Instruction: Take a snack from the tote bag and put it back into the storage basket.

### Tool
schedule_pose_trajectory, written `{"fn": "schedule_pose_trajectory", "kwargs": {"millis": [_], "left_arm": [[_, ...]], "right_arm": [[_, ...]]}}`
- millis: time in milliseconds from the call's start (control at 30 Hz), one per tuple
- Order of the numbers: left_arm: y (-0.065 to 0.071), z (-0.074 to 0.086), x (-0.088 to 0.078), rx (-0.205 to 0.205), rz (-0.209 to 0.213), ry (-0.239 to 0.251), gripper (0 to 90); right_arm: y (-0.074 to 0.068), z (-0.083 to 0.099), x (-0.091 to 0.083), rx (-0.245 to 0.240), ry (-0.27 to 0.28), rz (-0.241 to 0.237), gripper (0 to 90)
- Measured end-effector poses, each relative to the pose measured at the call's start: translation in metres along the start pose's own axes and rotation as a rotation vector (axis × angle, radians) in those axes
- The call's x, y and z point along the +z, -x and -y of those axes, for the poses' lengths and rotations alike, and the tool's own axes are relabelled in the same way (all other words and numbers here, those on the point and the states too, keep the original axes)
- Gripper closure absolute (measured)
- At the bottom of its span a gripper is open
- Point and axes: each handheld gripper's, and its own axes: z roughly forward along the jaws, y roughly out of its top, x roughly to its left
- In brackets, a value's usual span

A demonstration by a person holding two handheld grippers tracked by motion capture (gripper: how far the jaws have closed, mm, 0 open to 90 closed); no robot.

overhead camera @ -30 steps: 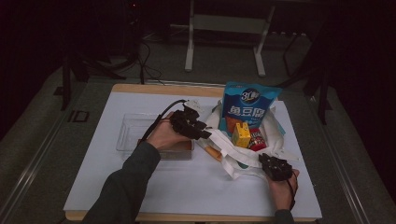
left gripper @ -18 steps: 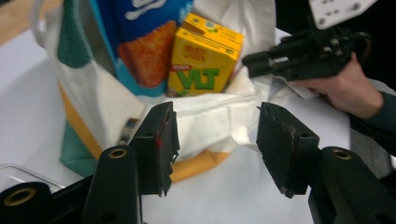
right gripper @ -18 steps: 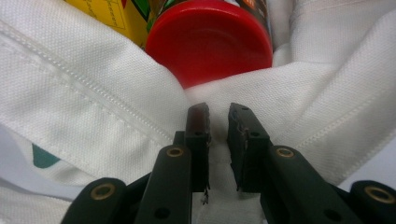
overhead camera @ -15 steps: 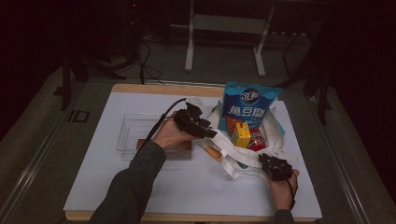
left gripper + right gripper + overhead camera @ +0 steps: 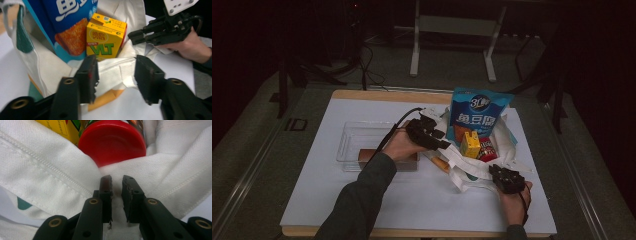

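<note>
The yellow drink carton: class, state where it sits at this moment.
In the high view the yellow drink carton stands in the white cloth bag right of the table's centre, in front of the blue snack packet and beside the red-lidded jar.

The left forearm, in a dark sleeve, runs up from the bottom edge to the left hand [image 5: 399, 146], which holds the left tongs [image 5: 443, 142] pointing right. Their jaws stand apart and have just been closing, pads not pressing. The right hand [image 5: 513, 200] sits low at the right, wrist bare, its right tongs [image 5: 498, 171] pointing up and left, jaws nearly together, pinching white cloth.
</note>
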Motion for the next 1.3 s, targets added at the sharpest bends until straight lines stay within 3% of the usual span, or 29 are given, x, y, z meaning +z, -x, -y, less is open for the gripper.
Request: {"fn": "schedule_pose_trajectory", "kwargs": {"millis": [267, 600, 767, 967, 1067, 1300], "left_arm": [[0.004, -0.002, 0.013, 0.005, -0.015, -0.014, 55.6], [0.004, -0.003, 0.024, -0.017, -0.004, -0.010, 55.0], [0.006, -0.004, 0.032, -0.001, -0.022, -0.013, 54.8], [0.003, -0.005, 0.038, -0.025, -0.031, 0.009, 53.7], [0.005, -0.005, 0.045, -0.019, -0.038, -0.009, 52.2], [0.008, -0.007, 0.053, 0.008, -0.063, 0.004, 48.3]], "right_arm": [[0.001, 0.000, 0.000, 0.005, -0.001, -0.006, 78.2], [0.001, -0.001, 0.000, -0.004, -0.009, -0.002, 78.1], [0.002, -0.002, 0.000, 0.006, -0.013, -0.012, 78.1], [0.002, -0.002, 0.000, 0.004, -0.016, -0.012, 77.6], [0.001, -0.002, 0.000, 0.002, -0.016, -0.005, 76.2], [0.001, -0.001, 0.000, 0.000, -0.009, 0.001, 76.0]]}}
